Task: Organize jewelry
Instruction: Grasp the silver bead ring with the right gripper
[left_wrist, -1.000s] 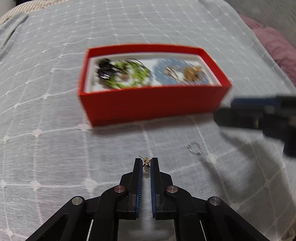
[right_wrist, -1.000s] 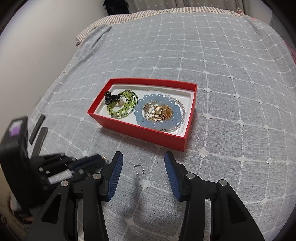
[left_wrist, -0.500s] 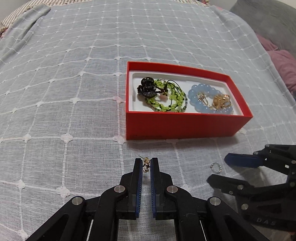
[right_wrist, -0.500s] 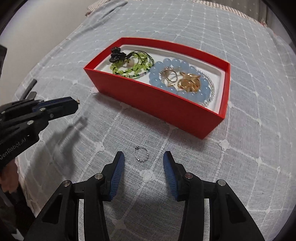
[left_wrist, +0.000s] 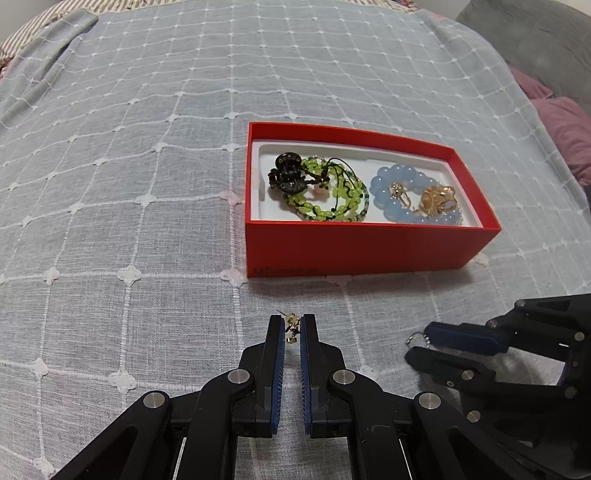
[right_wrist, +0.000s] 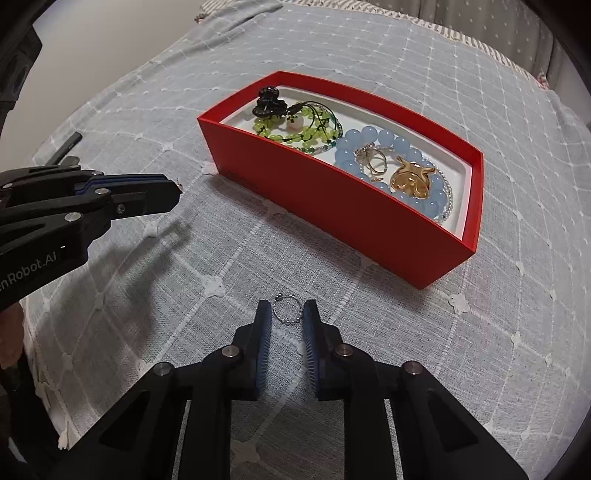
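A red box (left_wrist: 369, 251) with a white liner sits on the grey bedspread. It holds a green bead bracelet (left_wrist: 328, 195), a black hair clip (left_wrist: 288, 177), a blue bead bracelet (left_wrist: 402, 184) and gold pieces (left_wrist: 437, 199). My left gripper (left_wrist: 292, 325) is shut on a small gold earring (left_wrist: 291, 325), held just above the cloth in front of the box. My right gripper (right_wrist: 288, 312) has its fingers closed against a small silver beaded ring (right_wrist: 288, 310), low over the cloth. The box also shows in the right wrist view (right_wrist: 369, 221).
The grey checked bedspread (left_wrist: 147, 184) covers the whole surface. Pink bedding (left_wrist: 565, 129) lies at the far right. The right gripper (left_wrist: 417, 341) is to the right of my left one. The left gripper (right_wrist: 173, 190) is at the left of the right wrist view.
My right gripper has come down around the silver ring and closed on it. My left gripper has stayed shut on the earring, now farther from the box.
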